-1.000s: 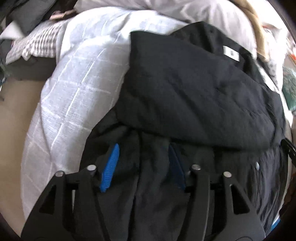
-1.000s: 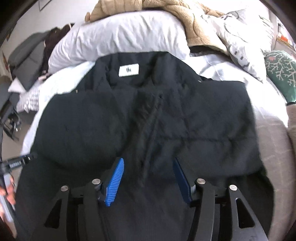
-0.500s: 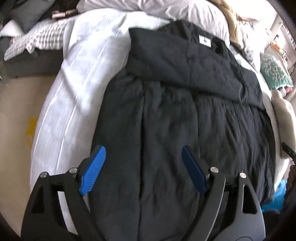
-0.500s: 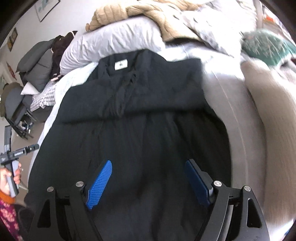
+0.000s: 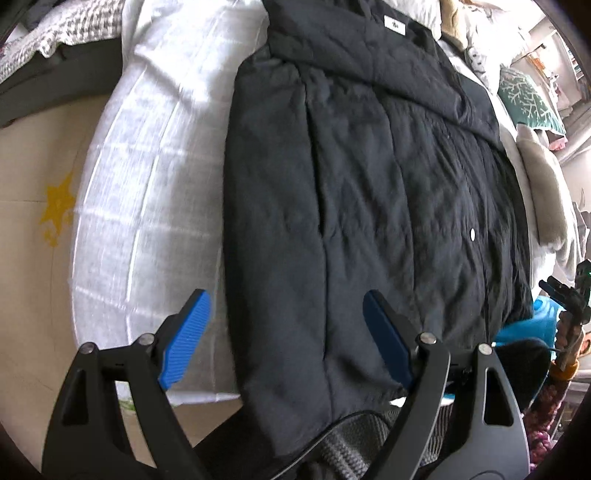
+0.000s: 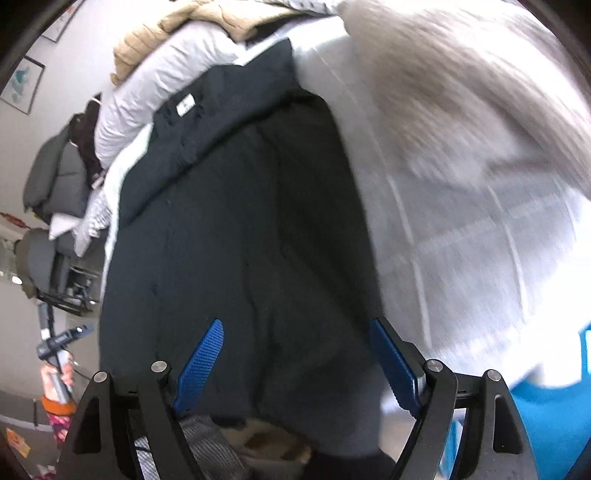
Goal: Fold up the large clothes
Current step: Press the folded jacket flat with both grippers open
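A large black quilted jacket point(image 5: 369, 184) lies flat on the bed, collar and white label point(image 5: 396, 24) at the far end, with a sleeve folded across its chest. The hem hangs over the bed's near edge. My left gripper point(image 5: 285, 299) hovers open above the jacket's lower left edge, one blue pad over the bed cover, the other over the cloth. In the right wrist view my right gripper point(image 6: 297, 325) stands open above the lower right part of the jacket point(image 6: 240, 221), holding nothing. The label point(image 6: 184, 104) shows at the top.
A white checked bed cover point(image 5: 147, 166) lies under the jacket. Pillows and a beige blanket point(image 6: 166, 40) pile at the head, a grey fuzzy throw point(image 6: 461, 92) to the right. A blue bin point(image 5: 524, 325) stands by the bed's corner. Beige floor with a yellow star point(image 5: 57, 210) lies left.
Both grippers have opened off the jacket cloth and drawn back from its folded sleeves toward the hem, the left drifting to the left edge and the right rolling toward the right edge.
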The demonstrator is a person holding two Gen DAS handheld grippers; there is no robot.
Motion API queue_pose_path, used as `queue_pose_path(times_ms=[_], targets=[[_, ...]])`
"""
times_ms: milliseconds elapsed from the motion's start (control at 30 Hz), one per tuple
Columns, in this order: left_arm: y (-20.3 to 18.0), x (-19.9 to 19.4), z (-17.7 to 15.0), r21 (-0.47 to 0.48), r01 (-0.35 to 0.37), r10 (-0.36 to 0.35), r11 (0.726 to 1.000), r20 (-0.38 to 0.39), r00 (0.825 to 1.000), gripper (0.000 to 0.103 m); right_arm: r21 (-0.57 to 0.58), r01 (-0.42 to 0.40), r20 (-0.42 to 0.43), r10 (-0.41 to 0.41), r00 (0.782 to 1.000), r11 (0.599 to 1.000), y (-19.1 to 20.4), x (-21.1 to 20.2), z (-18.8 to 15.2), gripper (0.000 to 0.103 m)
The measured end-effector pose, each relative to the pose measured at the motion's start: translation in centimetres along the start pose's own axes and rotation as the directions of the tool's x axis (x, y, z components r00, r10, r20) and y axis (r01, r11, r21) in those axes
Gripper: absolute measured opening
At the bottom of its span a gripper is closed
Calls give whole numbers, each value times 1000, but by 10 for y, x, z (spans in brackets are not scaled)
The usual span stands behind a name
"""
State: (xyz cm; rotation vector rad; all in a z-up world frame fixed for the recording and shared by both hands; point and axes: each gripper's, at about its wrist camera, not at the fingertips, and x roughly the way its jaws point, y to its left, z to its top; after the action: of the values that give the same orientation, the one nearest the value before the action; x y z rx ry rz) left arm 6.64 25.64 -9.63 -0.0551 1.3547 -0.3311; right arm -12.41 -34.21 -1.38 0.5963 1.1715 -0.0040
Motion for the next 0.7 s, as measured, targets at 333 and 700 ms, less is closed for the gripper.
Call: queue_pose_path(times_ms=[333,700], targets=[[31,25,-20,-66,167,-176,984,-177,968,85,107,-63,-59,70,996,992,-40,6,-18,83],[20,48,-32,-43,248,-250,968,-274,929,84,215,-152,-144,185,972,965,-55,32,-16,81]])
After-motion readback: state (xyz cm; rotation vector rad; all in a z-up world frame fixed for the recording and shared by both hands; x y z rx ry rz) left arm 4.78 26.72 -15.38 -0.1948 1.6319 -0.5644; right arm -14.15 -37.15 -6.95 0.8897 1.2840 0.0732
